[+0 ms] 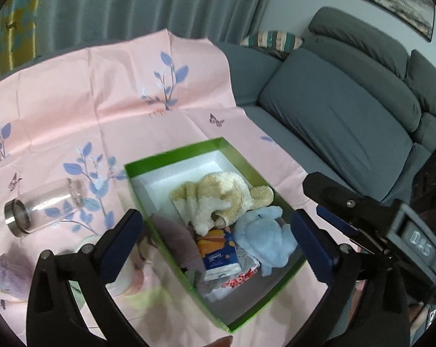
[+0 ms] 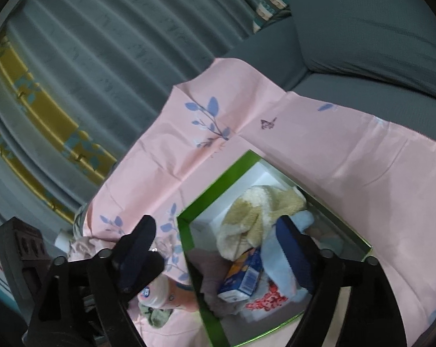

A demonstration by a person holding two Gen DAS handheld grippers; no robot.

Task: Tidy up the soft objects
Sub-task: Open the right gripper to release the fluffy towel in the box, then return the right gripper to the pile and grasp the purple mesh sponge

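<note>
A green box (image 1: 241, 162) with a white inside lies on the pink floral cloth (image 1: 87, 101). In it lie a cream and tan plush (image 1: 218, 195), a light blue plush (image 1: 264, 237), a mauve soft piece (image 1: 177, 238), a blue-orange tissue pack (image 1: 219, 250) and a red-flowered pack (image 1: 241, 279). My left gripper (image 1: 218, 243) is open and empty, its jaws astride the box. My right gripper (image 2: 218, 248) is open and empty above the box (image 2: 186, 231); its body also shows in the left wrist view (image 1: 377, 219). The plushes (image 2: 258, 211) show in the right wrist view.
A clear glass jar (image 1: 41, 206) with a metal rim lies on the cloth at left. A lilac fluffy item (image 1: 3, 271) lies at the far left edge. A pale green cloth (image 2: 157, 316) and a small bottle (image 2: 157, 292) lie left of the box. A grey sofa (image 1: 348, 110) stands behind.
</note>
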